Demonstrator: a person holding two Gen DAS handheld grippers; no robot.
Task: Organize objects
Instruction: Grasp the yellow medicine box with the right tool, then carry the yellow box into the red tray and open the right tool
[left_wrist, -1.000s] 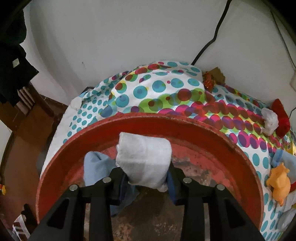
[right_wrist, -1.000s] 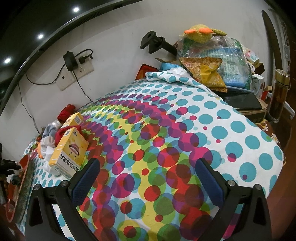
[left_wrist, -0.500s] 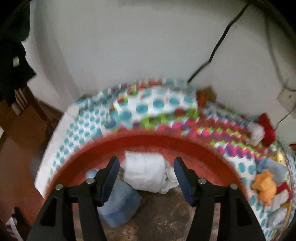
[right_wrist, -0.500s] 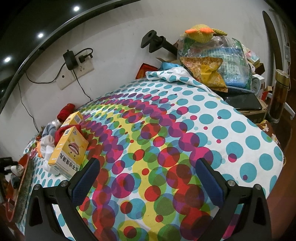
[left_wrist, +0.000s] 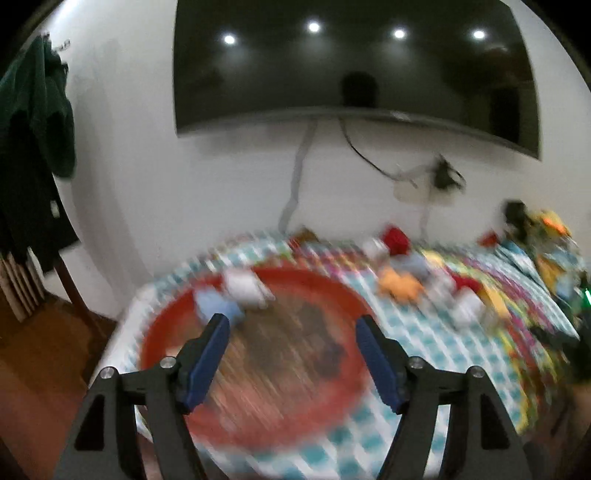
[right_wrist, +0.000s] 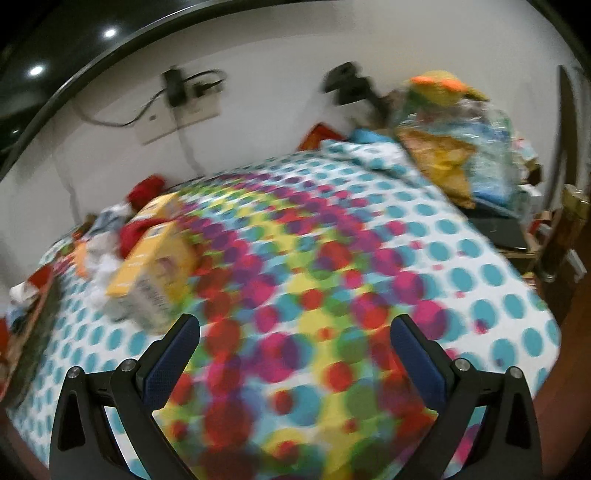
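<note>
The left wrist view is blurred. A red basin (left_wrist: 343, 295) sits on the dotted cloth, with a white rolled cloth (left_wrist: 243, 286) and a light blue cloth (left_wrist: 214, 304) lying inside at its far side. My left gripper (left_wrist: 291, 328) hangs above the basin, its jaws opening with nothing between them. An orange toy (left_wrist: 400, 286) and red and white items lie to the right. In the right wrist view, my right gripper (right_wrist: 295, 332) stands open and empty over the cloth, a yellow box (right_wrist: 155, 258) to its left.
A wall with a dark screen (left_wrist: 354, 66), a socket and cables (right_wrist: 177, 107) borders the table's far side. Bags and a stuffed toy (right_wrist: 443, 122) pile up at the far right. Dark clothes (left_wrist: 29, 147) hang left. The basin's edge (right_wrist: 33, 325) shows at far left.
My left gripper let go of the white rolled cloth in the basin, opened wide, and pulled back and up. The right gripper shifted slightly, staying open.
</note>
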